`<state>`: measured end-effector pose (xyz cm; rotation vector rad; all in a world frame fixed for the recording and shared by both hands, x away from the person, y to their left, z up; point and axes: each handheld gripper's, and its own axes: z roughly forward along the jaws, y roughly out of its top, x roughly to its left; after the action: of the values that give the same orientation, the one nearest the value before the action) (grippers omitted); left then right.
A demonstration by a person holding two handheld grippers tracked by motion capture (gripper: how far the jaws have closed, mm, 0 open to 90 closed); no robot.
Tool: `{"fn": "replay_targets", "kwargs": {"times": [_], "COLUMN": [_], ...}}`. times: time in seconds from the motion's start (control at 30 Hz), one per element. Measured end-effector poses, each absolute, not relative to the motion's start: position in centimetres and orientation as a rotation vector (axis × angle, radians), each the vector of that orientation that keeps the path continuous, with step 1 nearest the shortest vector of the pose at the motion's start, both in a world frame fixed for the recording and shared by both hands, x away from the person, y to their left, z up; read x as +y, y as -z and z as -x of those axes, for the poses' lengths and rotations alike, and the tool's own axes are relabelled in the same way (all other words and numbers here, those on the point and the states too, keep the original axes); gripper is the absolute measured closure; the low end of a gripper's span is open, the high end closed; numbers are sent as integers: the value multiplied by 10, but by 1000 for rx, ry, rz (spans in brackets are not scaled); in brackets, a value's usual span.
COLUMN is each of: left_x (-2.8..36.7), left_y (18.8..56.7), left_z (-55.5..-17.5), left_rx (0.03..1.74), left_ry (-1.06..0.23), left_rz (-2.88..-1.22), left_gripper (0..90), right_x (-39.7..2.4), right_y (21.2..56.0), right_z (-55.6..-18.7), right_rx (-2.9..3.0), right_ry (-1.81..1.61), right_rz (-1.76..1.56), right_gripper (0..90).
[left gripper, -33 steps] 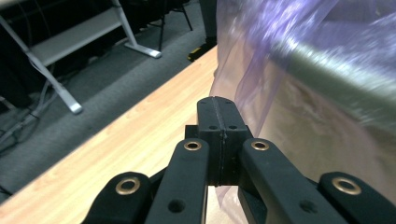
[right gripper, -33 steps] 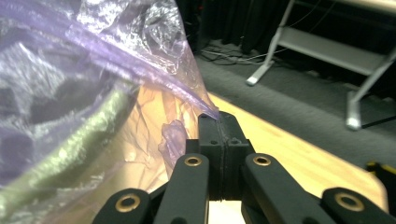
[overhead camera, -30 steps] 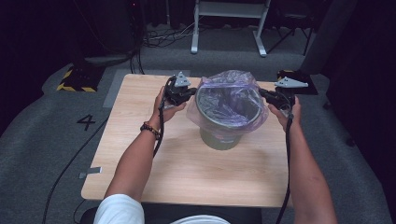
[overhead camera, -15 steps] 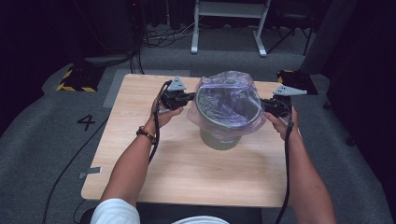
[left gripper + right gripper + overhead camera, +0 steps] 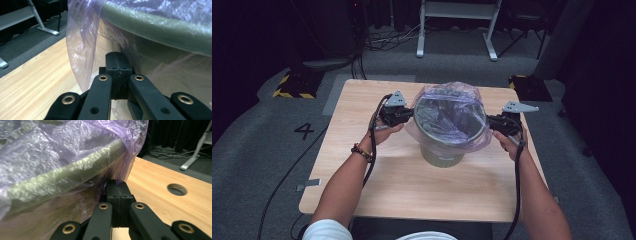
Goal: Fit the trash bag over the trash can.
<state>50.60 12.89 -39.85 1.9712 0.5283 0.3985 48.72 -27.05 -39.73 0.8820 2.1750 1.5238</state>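
Hands sit lower than a second ago: in the high view both have come down beside the bin, and the purple bag that then ballooned above the rim now lies drawn down over it, its skirt hanging outside the wall.

Left gripper (image 5: 404, 116) is at the left edge of the bin (image 5: 443, 155), its jaws pressed together with the thin plastic bag (image 5: 449, 116) caught at their tips; in the left gripper view the left gripper (image 5: 118, 67) has its pads meeting along a seam, film draped just left of and behind them, and the olive rim (image 5: 160, 21) runs above and to the right of the tips. Right gripper (image 5: 496, 121) mirrors this at the bin's right edge; in the right gripper view the right gripper (image 5: 118, 192) has its pads closed flat on each other with the bag's hem (image 5: 117, 173) bunched directly over them, and the rim slants away up and to the left.

Between the two sets of fingertips stands the round olive bin on the wooden table (image 5: 377, 190). Its inside is lined by the bag, crumpled film against the wall; nothing else can be made out in it. Right of the right fingertips, the tabletop has a round hole (image 5: 177, 189).
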Motion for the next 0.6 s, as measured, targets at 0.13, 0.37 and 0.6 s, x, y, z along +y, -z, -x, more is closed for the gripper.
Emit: {"fn": "replay_targets", "kwargs": {"times": [0.13, 0.37, 0.6], "left_x": [139, 158, 177], "left_y": [401, 399, 377], "left_z": [-495, -487, -487], "left_rx": [511, 565, 581], "left_ry": [-390, -449, -498], "left_rz": [-1986, -1975, -1855], "left_gripper": [900, 900, 701], "right_x": [-262, -263, -282], "right_y": [399, 389, 369], "right_z": [-470, -451, -450], "right_rx": [2207, 2161, 2021], "right_ry": [-1544, -1465, -1450], "right_rz": [-833, -799, -864], "right_gripper": [900, 882, 601]}}
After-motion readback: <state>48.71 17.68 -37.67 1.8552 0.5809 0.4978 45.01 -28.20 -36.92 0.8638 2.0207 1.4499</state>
